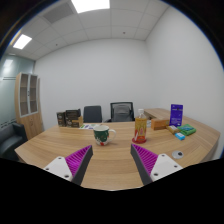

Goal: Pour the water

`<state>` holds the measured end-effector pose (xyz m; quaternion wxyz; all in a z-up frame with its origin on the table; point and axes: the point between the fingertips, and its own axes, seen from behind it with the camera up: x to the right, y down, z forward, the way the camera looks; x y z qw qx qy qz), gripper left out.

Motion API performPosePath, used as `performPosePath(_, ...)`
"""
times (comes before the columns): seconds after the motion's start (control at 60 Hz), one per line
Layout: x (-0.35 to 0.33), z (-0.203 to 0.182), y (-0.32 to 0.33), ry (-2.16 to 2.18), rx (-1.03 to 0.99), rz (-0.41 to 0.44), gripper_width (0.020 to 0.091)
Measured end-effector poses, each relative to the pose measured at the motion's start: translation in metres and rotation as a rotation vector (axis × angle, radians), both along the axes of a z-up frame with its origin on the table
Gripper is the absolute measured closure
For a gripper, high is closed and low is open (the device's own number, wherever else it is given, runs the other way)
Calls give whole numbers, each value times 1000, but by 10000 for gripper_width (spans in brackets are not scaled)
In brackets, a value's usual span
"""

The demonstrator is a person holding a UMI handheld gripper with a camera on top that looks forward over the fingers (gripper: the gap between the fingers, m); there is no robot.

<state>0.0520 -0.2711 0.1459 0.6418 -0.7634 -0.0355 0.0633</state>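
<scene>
The tongs [112, 160] stand wide, holding nothing. Beyond them on the light wooden counter [60, 148] are one green paper cup [100, 135], far left, and one orange translucent cup [140, 128], far right, well apart.

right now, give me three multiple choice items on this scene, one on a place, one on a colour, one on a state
1. Where is the white cup with a green band?
A. on the long wooden table, beyond the fingers
B. between the fingers
C. on a chair

2. What colour are the ribbed finger pads?
A. yellow
B. magenta
C. white

3. How is the gripper?
A. shut on the cup
B. open, holding nothing
C. shut on a box

Key: A, the cup rests on the tabletop ahead; B, both pads show magenta; B, a wide bare gap separates the fingers.
</scene>
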Motion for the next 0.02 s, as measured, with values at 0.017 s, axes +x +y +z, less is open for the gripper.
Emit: performPosePath(0.017,-1,0,-3,4,0,-3,257)
